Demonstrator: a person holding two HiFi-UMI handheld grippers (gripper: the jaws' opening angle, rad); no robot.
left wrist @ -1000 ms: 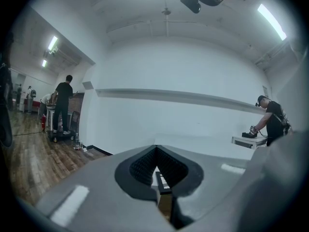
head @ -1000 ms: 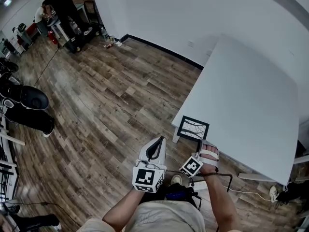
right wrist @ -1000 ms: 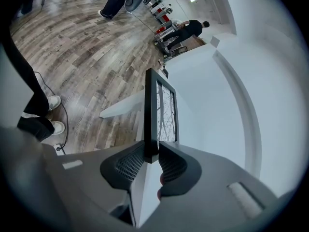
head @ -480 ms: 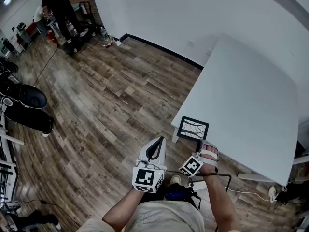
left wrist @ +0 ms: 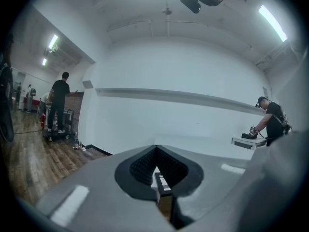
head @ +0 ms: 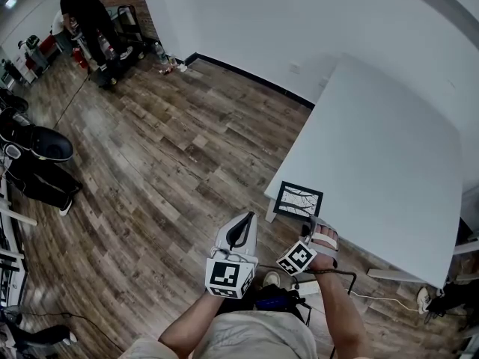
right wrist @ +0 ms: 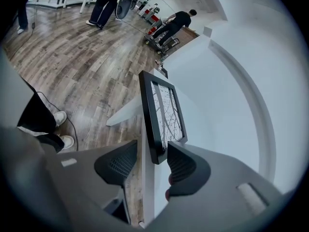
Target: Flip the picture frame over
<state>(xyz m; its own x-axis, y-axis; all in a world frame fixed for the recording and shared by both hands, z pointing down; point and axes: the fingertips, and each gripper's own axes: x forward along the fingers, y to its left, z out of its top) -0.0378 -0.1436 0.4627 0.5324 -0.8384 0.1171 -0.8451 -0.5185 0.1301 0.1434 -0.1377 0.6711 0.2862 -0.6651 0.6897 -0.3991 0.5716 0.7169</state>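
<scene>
Though hardly moved in the last second, straddles picture frame [right wrist: 161,110] corner with right hand-held gripper [right wrist: 149,154], jaws apart, left hand-held gripper [left wrist: 157,174] closed and empty, so flip likely unstarted.

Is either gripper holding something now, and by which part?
Nothing is held. The right gripper has its jaws apart around the picture frame's near edge; the left gripper is shut, empty.

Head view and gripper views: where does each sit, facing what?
Head view: on the head, facing down at floor and table; forearms, left gripper, right gripper show.
Left gripper view: rides it, facing a white wall; jaws shut.
Right gripper view: rides it, facing the picture frame between open jaws.
Shared with head view: the picture frame.
</scene>
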